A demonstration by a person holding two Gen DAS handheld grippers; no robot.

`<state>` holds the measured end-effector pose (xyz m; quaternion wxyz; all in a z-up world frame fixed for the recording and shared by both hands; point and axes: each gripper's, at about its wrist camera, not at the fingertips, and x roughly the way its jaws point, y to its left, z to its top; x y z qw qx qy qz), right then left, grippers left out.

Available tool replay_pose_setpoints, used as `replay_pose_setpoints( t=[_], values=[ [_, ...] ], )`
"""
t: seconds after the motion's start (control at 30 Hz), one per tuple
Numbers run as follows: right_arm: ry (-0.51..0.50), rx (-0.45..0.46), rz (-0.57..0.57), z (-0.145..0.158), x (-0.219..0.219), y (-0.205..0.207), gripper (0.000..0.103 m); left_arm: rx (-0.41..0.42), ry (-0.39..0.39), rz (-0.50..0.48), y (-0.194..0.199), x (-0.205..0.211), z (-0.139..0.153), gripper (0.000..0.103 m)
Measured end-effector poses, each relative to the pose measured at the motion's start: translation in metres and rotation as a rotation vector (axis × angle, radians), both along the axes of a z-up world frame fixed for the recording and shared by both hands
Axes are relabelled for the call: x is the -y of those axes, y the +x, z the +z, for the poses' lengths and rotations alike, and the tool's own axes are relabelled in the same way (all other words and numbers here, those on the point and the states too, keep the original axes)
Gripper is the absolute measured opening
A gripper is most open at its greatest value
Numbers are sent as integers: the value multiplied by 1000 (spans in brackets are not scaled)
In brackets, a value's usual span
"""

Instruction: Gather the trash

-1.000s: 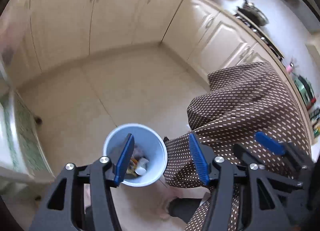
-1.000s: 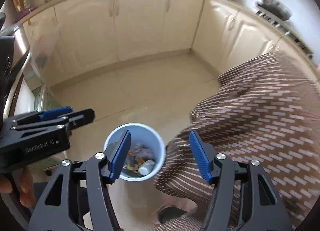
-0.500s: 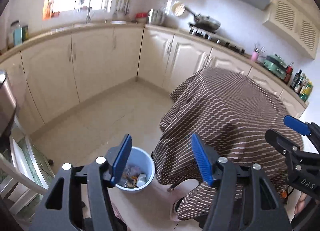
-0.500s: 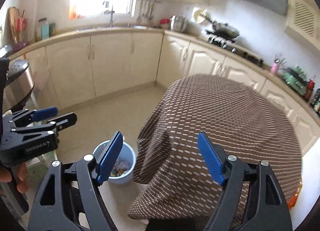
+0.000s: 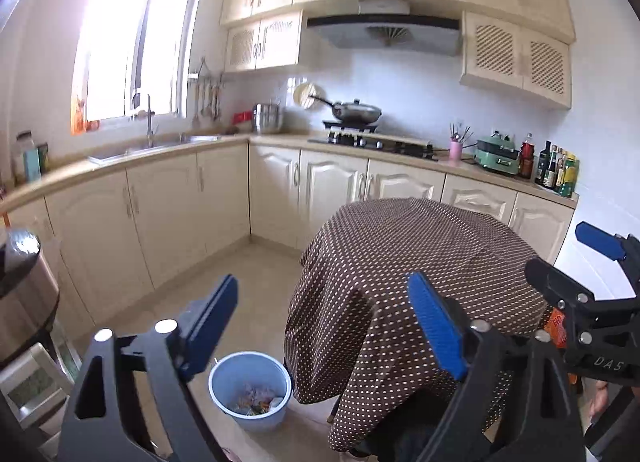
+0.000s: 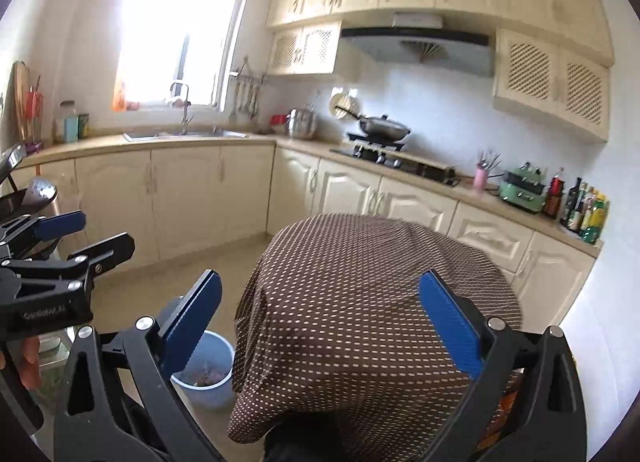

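A light blue bin (image 5: 256, 420) stands on the floor beside the table, with mixed trash (image 5: 256, 402) in its bottom; the right wrist view shows the bin (image 6: 218, 386) low left, partly behind a finger. My left gripper (image 5: 322, 282) is high above the floor, its jaws opening, with nothing between them. My right gripper (image 6: 320, 278) is likewise opening and holds nothing. Each one shows side-on in the other's view: the right gripper (image 5: 576, 258), the left gripper (image 6: 96, 232). Something orange (image 5: 556, 328) peeks out at the table's right edge.
A round table under a brown dotted cloth (image 5: 420, 262) fills the middle. Cream cabinets (image 5: 168, 214) run along two walls, with a sink (image 5: 152, 146), a hob with a wok (image 5: 356, 112) and bottles (image 5: 556, 170). A steel pot (image 5: 24, 282) sits at the left.
Both grippers rose from just over the bin and tipped up towards level, so the whole kitchen now shows. Both pairs of jaws spread wider. The bin looks smaller and lower.
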<state>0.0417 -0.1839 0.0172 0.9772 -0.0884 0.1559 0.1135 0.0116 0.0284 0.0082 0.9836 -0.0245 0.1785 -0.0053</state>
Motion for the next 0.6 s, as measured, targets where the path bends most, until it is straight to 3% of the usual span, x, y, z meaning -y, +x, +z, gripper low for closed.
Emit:
replay_pose_setpoints(
  t=[0.27,0.6],
  values=[
    [40,66,-31,16,35,-37,96,101,29,-5,-36,31,27,93],
    [71,93,-76,14,55,-47,96,123,28,-32,-48,51,33,93]
  ],
)
